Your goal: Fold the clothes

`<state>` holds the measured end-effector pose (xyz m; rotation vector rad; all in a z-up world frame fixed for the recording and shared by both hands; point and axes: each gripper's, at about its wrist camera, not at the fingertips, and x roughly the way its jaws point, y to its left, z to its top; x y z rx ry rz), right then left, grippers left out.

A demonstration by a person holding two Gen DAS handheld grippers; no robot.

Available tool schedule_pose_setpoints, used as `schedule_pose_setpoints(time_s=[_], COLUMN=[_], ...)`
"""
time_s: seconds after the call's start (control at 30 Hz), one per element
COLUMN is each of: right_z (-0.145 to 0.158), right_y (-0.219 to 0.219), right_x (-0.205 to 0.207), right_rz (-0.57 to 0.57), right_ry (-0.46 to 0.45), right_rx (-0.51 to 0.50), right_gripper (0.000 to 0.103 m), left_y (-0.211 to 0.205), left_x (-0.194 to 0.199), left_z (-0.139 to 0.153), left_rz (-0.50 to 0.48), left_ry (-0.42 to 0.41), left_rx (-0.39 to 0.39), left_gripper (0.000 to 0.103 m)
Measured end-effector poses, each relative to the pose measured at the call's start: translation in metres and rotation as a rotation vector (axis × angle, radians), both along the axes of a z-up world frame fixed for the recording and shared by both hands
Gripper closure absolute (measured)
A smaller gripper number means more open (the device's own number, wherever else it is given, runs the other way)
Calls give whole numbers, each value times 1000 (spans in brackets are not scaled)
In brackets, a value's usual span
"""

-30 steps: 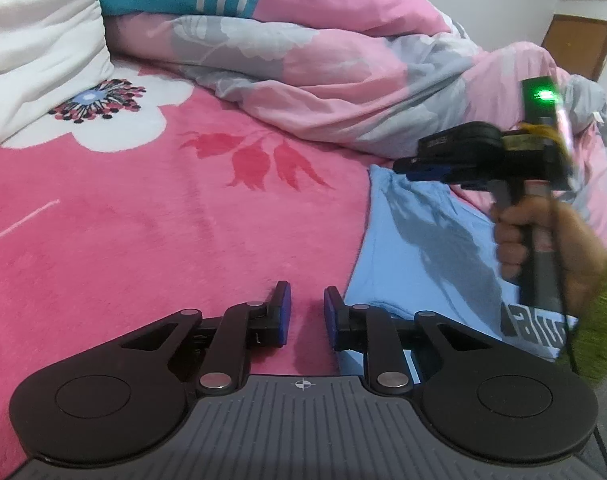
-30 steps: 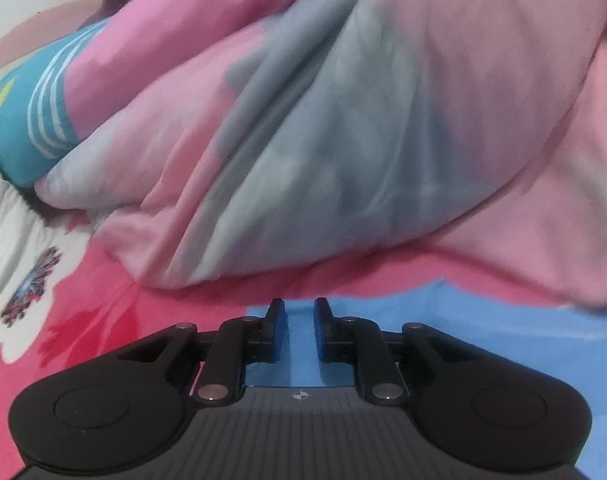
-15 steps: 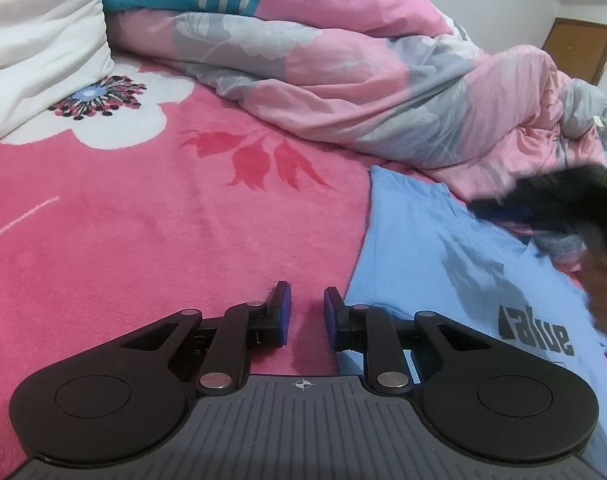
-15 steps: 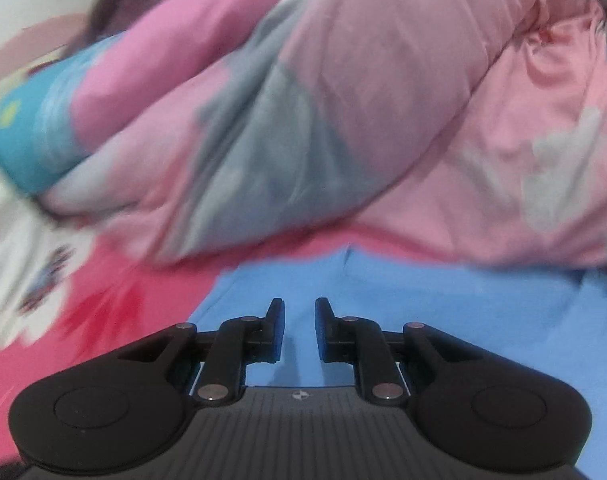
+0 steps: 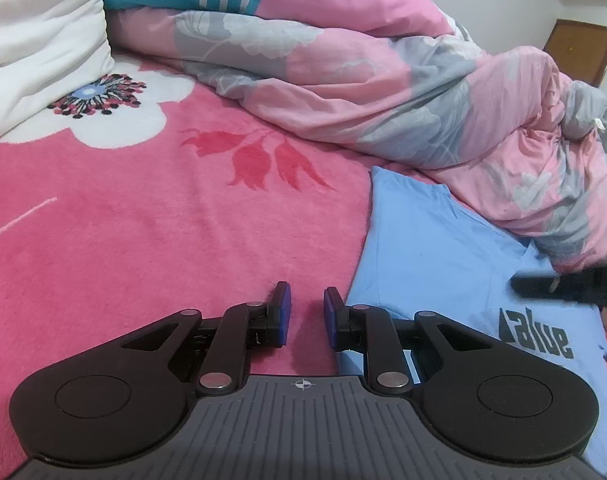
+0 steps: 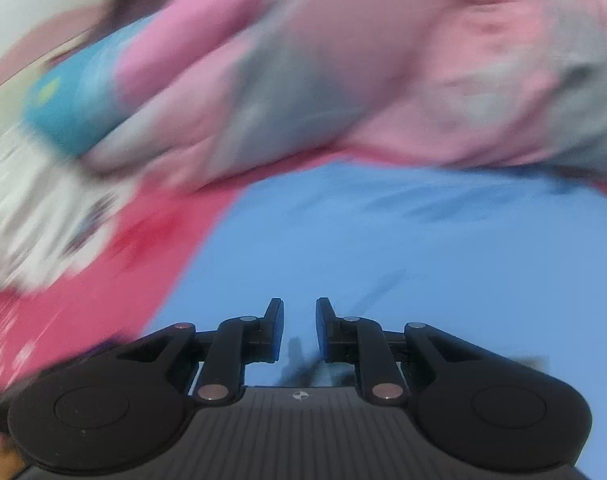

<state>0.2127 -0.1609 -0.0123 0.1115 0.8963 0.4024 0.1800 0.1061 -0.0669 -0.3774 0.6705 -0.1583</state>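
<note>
Your left gripper [image 5: 303, 316] hangs over the pink blanket [image 5: 143, 240] just beside the shirt's [image 5: 431, 248] edge, fingers slightly apart, pinching nothing. Your right gripper [image 6: 299, 330] is above the shirt [image 6: 403, 248], also narrowly parted and empty. The shirt lies flat on the blanket, against the duvet [image 5: 383, 92].

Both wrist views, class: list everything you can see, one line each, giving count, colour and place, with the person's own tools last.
Light blue cotton T-shirt: one, black lettering, spread flat at right on the blanket.
Pink fleece blanket: one, white flower print, covers the bed.
Pink and grey floral duvet: one, bunched along the far side.
White pillow: one, far left.
Brown wooden door: one, far right.
Left gripper: black, jaws apart, empty, at the shirt's edge.
Right gripper: black, jaws apart, empty, over the shirt.
</note>
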Motion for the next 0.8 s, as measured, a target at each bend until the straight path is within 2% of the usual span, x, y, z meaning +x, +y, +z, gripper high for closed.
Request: schedule_pose_setpoints(time_s=[0.13,0.27,0.43,0.6,0.7,0.8], right_z=[-23,-1,56,106,118,107], right_y=[36,10,-56,-125,-161,-186], right_x=[-22,-64,-140,-235,-285,-316], right_rz=[117,40,-146,-369,-508,-598], right_ry=[57,73,31,-59,-99,-103], right_rx=[-118,-150,-126,-111,-58,15], right_gripper=[85,83,82,80,80,80], left_y=[3,3,3,3,1,0], left_x=[0,1,0,-3,-11,-21], left_z=[-1,-1,0,3,9,16], left_rz=[-3,-8,-15,-8,10,24], left_ry=[3,3,-3,-18,-49,-82], left_rx=[-25,-30,-30,-31,-1,40], left_gripper=[83,83,81,79,74,70])
